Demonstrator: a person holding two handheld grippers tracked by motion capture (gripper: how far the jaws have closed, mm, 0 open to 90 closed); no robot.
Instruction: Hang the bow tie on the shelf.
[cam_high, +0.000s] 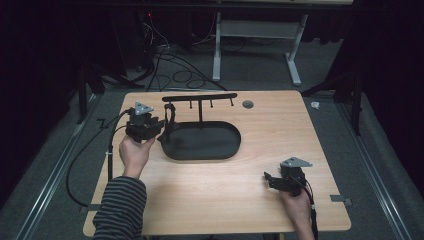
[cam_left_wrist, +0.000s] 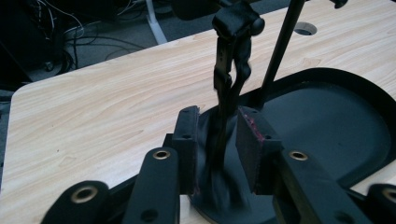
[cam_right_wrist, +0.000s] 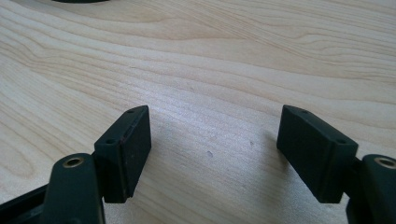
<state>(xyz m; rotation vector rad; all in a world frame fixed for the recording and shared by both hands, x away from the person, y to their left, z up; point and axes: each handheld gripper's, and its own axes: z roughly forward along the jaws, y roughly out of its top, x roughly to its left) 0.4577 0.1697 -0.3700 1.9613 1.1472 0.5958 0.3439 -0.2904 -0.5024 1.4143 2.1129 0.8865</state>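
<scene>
On the wooden table (cam_high: 215, 200), seen from above, a black stand with an oval tray (cam_high: 202, 142) sits in the middle. The left gripper (cam_high: 159, 126) is at the tray's left end, by a dark strap (cam_high: 170, 117) hanging from the bar. The right gripper (cam_high: 270, 179) rests near the right edge, well apart.

Looking along the left gripper (cam_left_wrist: 218, 144), its jaws are partly open around the strap (cam_left_wrist: 229, 84), not squeezing it. A hard pull could tip the stand.

Looking along the right gripper (cam_right_wrist: 212, 154), its jaws are wide open, holding nothing.
</scene>
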